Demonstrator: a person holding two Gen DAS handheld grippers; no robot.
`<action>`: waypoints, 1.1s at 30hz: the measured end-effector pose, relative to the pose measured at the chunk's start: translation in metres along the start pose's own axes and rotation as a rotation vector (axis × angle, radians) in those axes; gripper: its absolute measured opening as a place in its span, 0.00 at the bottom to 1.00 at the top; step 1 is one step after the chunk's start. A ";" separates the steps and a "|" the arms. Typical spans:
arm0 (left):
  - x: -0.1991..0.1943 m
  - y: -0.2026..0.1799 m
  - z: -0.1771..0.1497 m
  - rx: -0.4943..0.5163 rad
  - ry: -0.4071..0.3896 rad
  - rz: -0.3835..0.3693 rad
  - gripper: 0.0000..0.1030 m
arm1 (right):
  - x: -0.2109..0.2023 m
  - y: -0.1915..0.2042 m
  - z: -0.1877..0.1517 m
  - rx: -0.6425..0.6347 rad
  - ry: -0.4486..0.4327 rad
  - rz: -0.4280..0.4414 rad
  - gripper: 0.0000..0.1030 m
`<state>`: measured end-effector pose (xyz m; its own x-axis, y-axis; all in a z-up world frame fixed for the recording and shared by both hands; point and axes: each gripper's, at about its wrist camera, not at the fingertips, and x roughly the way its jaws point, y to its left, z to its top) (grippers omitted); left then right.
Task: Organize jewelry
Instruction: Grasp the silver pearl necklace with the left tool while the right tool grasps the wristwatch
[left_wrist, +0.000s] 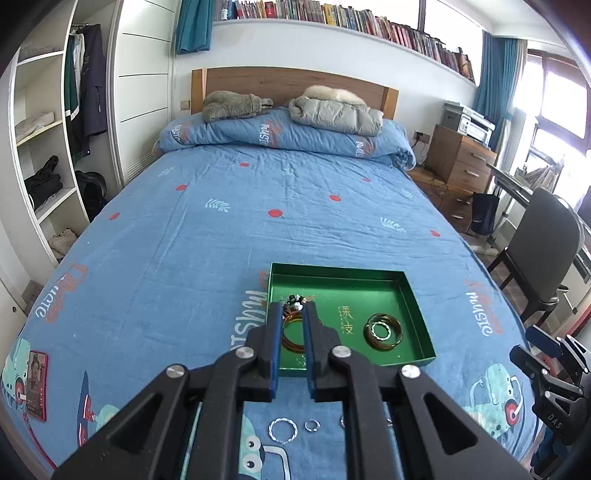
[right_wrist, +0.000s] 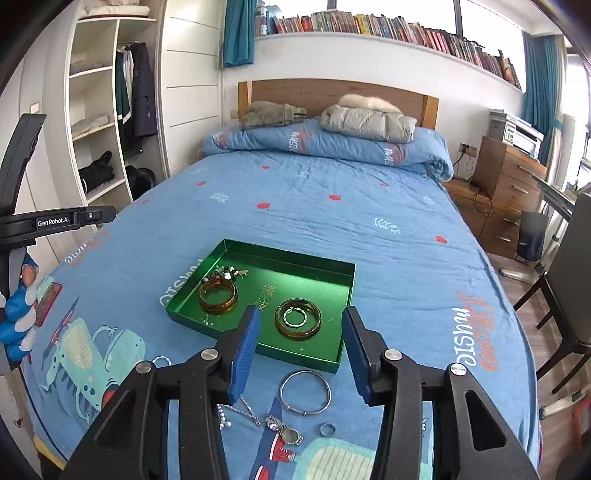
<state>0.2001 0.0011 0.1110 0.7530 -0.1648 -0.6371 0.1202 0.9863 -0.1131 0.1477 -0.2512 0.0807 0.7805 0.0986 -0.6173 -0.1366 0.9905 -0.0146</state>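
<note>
A green tray (left_wrist: 415, 306) (right_wrist: 343, 321) lies on the blue bed. It holds two amber bangles (right_wrist: 218, 295) (right_wrist: 298, 319), a small silver ring (right_wrist: 294, 317) inside the right one, and a beaded piece (right_wrist: 225, 274) at the tray's back left. My left gripper (left_wrist: 293, 314) hovers over the tray's left part, jaws narrowly apart, with nothing between them; the left bangle (left_wrist: 291, 338) shows below. My right gripper (right_wrist: 301, 328) is open and empty over the tray's near edge. On the bed in front lie a silver bangle (right_wrist: 305, 392), a watch (right_wrist: 284, 430), a ring (right_wrist: 327, 429), a chain (right_wrist: 236, 410) and a twisted ring (left_wrist: 283, 430).
A red phone (left_wrist: 37, 384) lies at the bed's left edge. A folded quilt and jackets (left_wrist: 332, 114) sit at the headboard. A dark chair (left_wrist: 543, 251) and wooden drawers (left_wrist: 461, 158) stand to the right, an open wardrobe (left_wrist: 55, 147) to the left.
</note>
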 end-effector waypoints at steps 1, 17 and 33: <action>-0.011 0.002 -0.005 -0.004 -0.011 0.000 0.10 | -0.012 0.002 -0.003 0.002 -0.015 0.000 0.47; -0.081 0.041 -0.073 -0.032 -0.080 0.129 0.10 | -0.089 0.002 -0.071 0.036 -0.064 0.008 0.55; -0.057 0.011 -0.143 -0.044 -0.022 0.088 0.33 | -0.064 -0.010 -0.112 -0.056 -0.028 0.109 0.51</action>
<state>0.0662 0.0198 0.0368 0.7732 -0.0766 -0.6296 0.0245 0.9955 -0.0910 0.0305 -0.2785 0.0324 0.7756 0.2087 -0.5958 -0.2551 0.9669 0.0066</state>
